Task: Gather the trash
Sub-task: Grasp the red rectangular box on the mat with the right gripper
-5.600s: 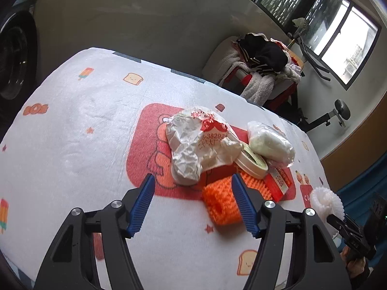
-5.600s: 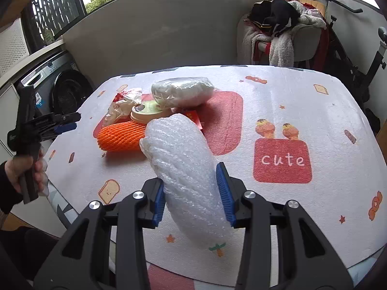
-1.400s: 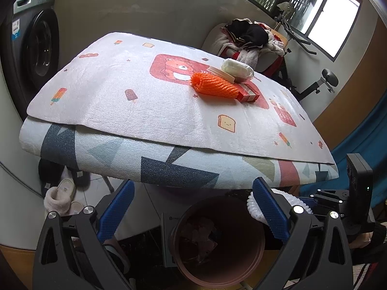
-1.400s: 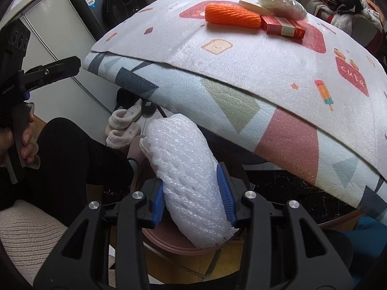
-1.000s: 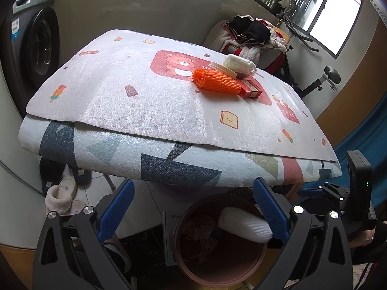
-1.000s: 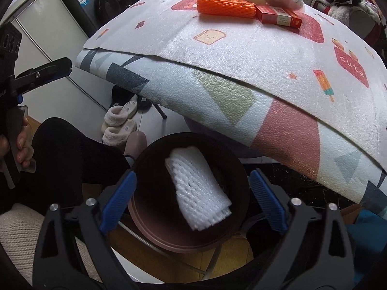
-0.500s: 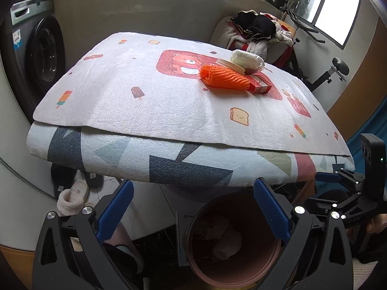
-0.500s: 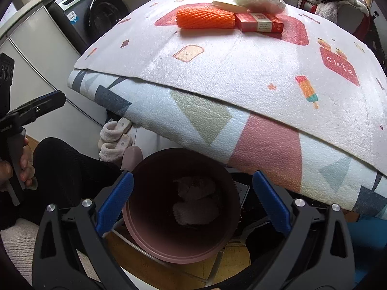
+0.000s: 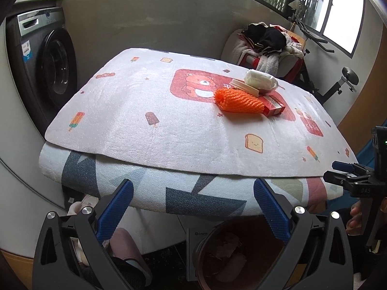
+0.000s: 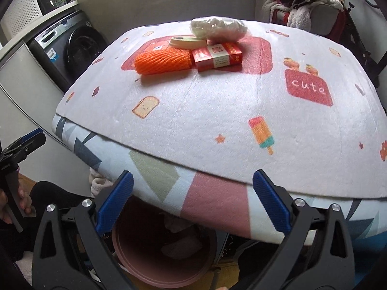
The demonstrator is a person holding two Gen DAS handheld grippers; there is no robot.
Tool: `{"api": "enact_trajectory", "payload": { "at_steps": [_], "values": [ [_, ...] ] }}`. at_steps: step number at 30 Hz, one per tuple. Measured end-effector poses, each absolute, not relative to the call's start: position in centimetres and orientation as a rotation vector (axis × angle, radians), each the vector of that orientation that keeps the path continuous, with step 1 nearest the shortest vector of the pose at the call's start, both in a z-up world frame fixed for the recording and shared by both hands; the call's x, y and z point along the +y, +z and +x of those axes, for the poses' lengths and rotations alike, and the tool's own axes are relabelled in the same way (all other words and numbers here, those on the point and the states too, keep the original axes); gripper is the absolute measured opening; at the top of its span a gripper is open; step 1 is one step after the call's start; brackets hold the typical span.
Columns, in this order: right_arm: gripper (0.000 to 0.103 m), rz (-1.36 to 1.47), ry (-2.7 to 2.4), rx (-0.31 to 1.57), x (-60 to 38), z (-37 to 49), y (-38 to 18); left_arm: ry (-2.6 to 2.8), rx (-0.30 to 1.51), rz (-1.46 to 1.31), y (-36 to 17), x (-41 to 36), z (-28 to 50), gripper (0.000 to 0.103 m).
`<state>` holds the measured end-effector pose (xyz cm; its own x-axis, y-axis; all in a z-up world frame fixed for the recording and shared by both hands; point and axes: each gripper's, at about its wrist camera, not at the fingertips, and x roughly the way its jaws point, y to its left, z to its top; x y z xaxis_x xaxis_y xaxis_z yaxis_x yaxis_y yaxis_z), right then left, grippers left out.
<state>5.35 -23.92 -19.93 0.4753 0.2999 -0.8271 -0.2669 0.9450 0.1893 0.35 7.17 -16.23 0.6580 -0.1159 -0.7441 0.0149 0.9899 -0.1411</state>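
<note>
My left gripper [image 9: 193, 193] is open and empty, below the table's front edge. My right gripper [image 10: 192, 185] is open and empty too. A pink trash bin [image 10: 135, 264] stands on the floor under the table edge, with crumpled trash inside; it also shows in the left wrist view [image 9: 200, 261]. On the table lie an orange foam net [image 10: 163, 61], a red box [image 10: 217, 55], a roll of tape [image 10: 186, 41] and a clear bag of white stuff [image 10: 219, 29]. The same items show in the left wrist view: net [image 9: 238, 101], box [image 9: 273, 105], bag [image 9: 260, 82].
The table [image 9: 145, 96] is covered by a white cartoon mat over a patterned mat. A washing machine [image 9: 46, 67] stands at the left. A chair piled with clothes [image 9: 266, 43] is behind the table. Slippers [image 9: 84, 204] lie on the floor.
Both grippers have risen from over the bin toward table height. The white foam net dropped into the bin about a second ago and both grippers stay open.
</note>
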Motion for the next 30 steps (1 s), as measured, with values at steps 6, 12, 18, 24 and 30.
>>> {"api": "enact_trajectory", "payload": {
  "at_steps": [6, 12, 18, 24, 30],
  "values": [
    [0.097, -0.069, 0.362, 0.969, -23.6, 10.4, -19.0, -0.062, 0.822, -0.144, -15.6, 7.9, 2.9, 0.097],
    [0.097, -0.103, 0.301, 0.969, -23.2, 17.1, -20.1, -0.038, 0.836, -0.171, -16.0, 8.4, 5.3, 0.097],
    [0.097, -0.078, 0.328, 0.966, -22.2, 22.7, -21.2, -0.021, 0.854, -0.189, -16.5, 8.7, 7.5, 0.097],
    [0.096, -0.095, 0.319, 0.993, -20.5, 26.3, -22.7, -0.069, 0.885, -0.246, -17.0, 8.5, 9.6, 0.097],
    [0.093, -0.072, 0.326, 1.022, -19.7, 27.7, -24.1, -0.102, 0.923, -0.246, -17.6, 7.3, 11.4, 0.097]
  ]
}}
